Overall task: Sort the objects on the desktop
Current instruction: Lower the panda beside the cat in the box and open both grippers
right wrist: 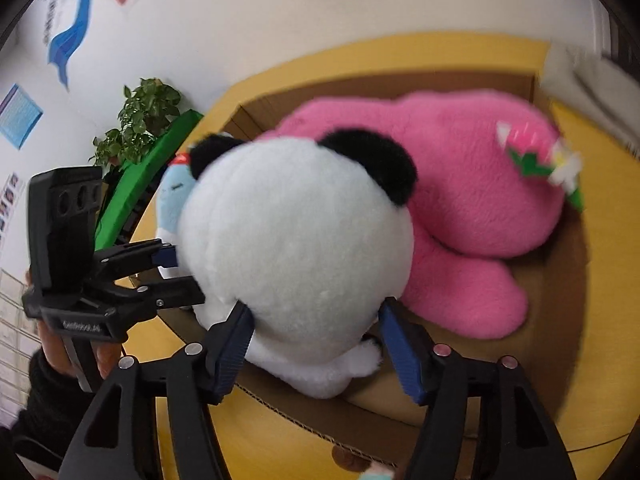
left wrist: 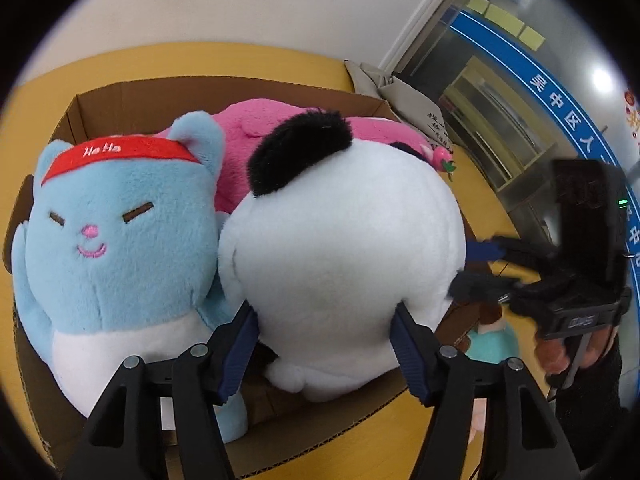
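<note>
Panda plush [left wrist: 344, 248], white with black ears: clamped between both sets of jaws, left gripper [left wrist: 324, 336] and right gripper [right wrist: 316, 332], over a cardboard box [left wrist: 120, 100] on the yellow desk [left wrist: 472, 196]. Left of the jaws, blue cat plush [left wrist: 116, 248]; beyond them, pink plush [right wrist: 472, 184], both boxed.

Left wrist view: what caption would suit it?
Both tongs pinch a white panda plush beside a blue cat plush in a cardboard box.
</note>
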Available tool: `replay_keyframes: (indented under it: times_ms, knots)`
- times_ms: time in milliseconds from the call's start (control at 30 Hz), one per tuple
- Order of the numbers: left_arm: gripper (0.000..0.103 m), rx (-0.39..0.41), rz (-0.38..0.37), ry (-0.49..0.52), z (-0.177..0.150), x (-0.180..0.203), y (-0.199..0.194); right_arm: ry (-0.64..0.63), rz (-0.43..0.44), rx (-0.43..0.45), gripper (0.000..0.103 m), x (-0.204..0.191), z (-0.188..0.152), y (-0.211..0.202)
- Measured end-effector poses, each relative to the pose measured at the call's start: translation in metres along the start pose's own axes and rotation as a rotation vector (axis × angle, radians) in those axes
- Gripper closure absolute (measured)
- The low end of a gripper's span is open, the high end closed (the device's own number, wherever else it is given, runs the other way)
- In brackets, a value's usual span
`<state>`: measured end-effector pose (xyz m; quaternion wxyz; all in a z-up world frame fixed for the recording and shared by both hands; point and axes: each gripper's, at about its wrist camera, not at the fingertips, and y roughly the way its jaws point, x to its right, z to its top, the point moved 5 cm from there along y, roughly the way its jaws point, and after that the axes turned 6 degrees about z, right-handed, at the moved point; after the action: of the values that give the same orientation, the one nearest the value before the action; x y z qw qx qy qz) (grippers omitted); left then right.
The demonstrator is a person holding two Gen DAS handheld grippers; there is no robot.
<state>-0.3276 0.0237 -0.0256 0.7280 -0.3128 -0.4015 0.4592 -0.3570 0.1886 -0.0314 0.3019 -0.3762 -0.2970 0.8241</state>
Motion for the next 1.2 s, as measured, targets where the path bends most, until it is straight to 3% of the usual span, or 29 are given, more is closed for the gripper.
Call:
replay_keyframes:
  times_ms: [133,167,233,333,467,567,667,733,800,867,933,1000,1100,1200]
  knots:
    - [0.032,-0.013,-0.026,-0.02,-0.001,-0.001,0.009,-0.117,0.055,0.133,0.034,-0.038,0.019,-0.03]
    - [0.032,-0.01,-0.02,-0.017,-0.002,-0.001,0.008,-0.135,0.035,0.127,0.036,-0.042,0.022,-0.023]
    - [0.032,-0.005,-0.006,-0.009,-0.005,0.0,0.006,-0.151,-0.041,0.092,0.055,-0.04,0.025,0.0]
    - [0.033,0.033,0.019,0.021,-0.008,0.006,-0.008,-0.08,-0.043,0.076,0.055,-0.016,0.029,0.024]
    - [0.034,0.17,-0.02,0.078,-0.007,0.022,-0.048,-0.063,-0.035,0.076,0.055,-0.006,0.027,0.032]
    - [0.034,0.161,-0.007,0.079,-0.004,0.02,-0.041,-0.046,-0.025,0.076,0.054,-0.004,0.022,0.03]
    - [0.032,0.144,0.01,0.078,-0.001,0.018,-0.032,-0.015,-0.017,0.101,0.048,-0.007,0.023,0.019]
    - [0.021,0.132,0.021,0.076,0.001,0.016,-0.027,0.003,-0.031,0.125,0.03,-0.008,0.015,-0.005]
    - [0.021,0.121,0.032,0.075,0.003,0.014,-0.021,0.012,-0.03,0.149,0.02,-0.006,0.003,-0.028]
    - [0.021,0.11,0.043,0.074,0.005,0.012,-0.015,0.036,-0.035,0.141,0.019,0.004,-0.014,-0.044]
    - [0.022,0.115,0.047,0.059,-0.001,0.004,-0.021,0.055,-0.081,0.08,0.019,0.017,-0.034,-0.044]
    - [0.022,0.13,0.074,0.045,-0.021,-0.012,-0.041,0.066,-0.126,0.006,0.019,0.027,-0.056,-0.035]
    - [0.022,0.081,0.092,0.028,-0.047,-0.027,-0.041,0.084,-0.162,-0.066,0.021,0.037,-0.078,-0.022]
    - [0.026,0.046,0.113,0.041,-0.074,-0.036,-0.039,0.066,-0.19,-0.067,0.023,0.035,-0.081,-0.019]
